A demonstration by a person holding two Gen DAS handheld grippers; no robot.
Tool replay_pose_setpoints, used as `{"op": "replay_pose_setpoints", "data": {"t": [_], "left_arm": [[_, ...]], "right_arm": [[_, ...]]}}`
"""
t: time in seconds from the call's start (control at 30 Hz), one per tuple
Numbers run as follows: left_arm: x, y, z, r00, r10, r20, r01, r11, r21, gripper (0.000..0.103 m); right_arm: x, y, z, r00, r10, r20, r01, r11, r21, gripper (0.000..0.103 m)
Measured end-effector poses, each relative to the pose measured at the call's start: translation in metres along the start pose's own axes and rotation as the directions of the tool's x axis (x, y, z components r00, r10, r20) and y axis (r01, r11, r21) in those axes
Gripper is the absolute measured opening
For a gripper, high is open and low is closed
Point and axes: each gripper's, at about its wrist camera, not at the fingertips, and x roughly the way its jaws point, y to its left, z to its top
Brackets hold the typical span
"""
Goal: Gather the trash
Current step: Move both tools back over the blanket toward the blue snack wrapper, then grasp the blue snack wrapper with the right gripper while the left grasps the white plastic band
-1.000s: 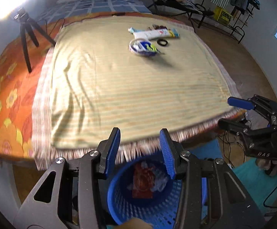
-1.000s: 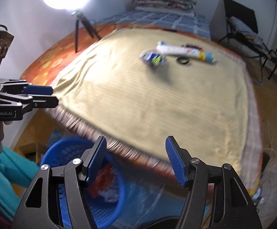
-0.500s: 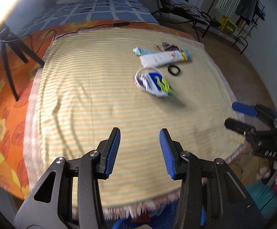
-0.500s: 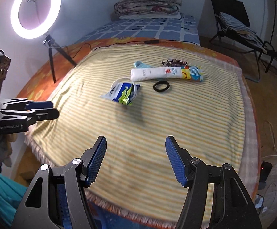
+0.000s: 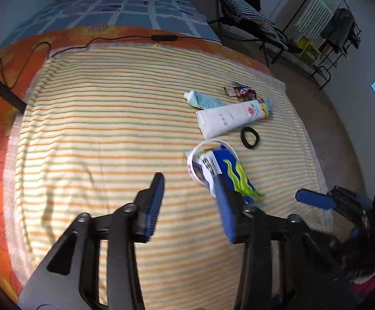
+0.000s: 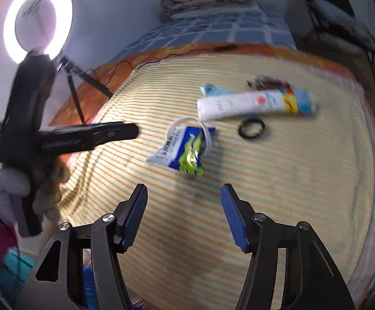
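A blue, white and green snack wrapper (image 5: 228, 173) (image 6: 185, 149) lies tucked in a white cup or ring on the striped blanket (image 5: 104, 129). Beyond it lie a white tube (image 5: 231, 118) (image 6: 254, 103), a smaller pale-blue tube (image 5: 200, 99), a dark crumpled wrapper (image 5: 241, 90) (image 6: 270, 81) and a black hair tie (image 5: 250, 137) (image 6: 252, 128). My left gripper (image 5: 190, 204) is open and empty, its right finger just short of the snack wrapper. My right gripper (image 6: 185, 214) is open and empty, a little short of the same wrapper. Each gripper shows in the other's view.
A ring light on a tripod (image 6: 37, 25) stands at the left of the bed. A black cable (image 5: 110, 41) runs across the orange sheet at the far edge. A chair (image 5: 247, 13) and a clothes rack (image 5: 324, 33) stand at the far right. A bit of blue basket (image 6: 88, 286) shows below.
Both grippers have moved forward over the blanket from the blue basket at the bed's edge, closing in on the snack wrapper. Both stayed open and empty.
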Motion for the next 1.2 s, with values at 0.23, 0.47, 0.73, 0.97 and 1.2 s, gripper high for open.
{"op": "replay_pose_setpoints", "data": {"t": [0.23,0.47,0.73,0.97,1.2], "left_arm": [[0.035,0.010,0.013,0.998,-0.043,-0.039,0.042,0.998,-0.038,0.034],[0.059,0.018,0.019,0.995,-0.075,-0.059,0.070,0.994,-0.084,0.029],[0.067,0.020,0.023,0.993,-0.108,-0.053,0.102,0.989,-0.106,0.013],[0.066,0.018,0.025,0.993,-0.109,-0.046,0.104,0.989,-0.102,0.006],[0.062,0.018,0.024,0.995,-0.092,-0.033,0.089,0.993,-0.081,0.004]], "right_arm": [[0.021,0.049,0.006,0.994,-0.106,0.031,0.111,0.946,-0.304,0.050],[0.051,0.051,0.006,0.984,-0.179,0.012,0.171,0.914,-0.367,0.040],[0.063,0.036,0.015,0.977,-0.210,0.023,0.205,0.917,-0.343,0.022],[0.056,0.029,0.019,0.987,-0.158,0.039,0.162,0.943,-0.289,0.013],[0.032,0.016,0.032,0.993,-0.082,0.084,0.097,0.977,-0.189,0.002]]}}
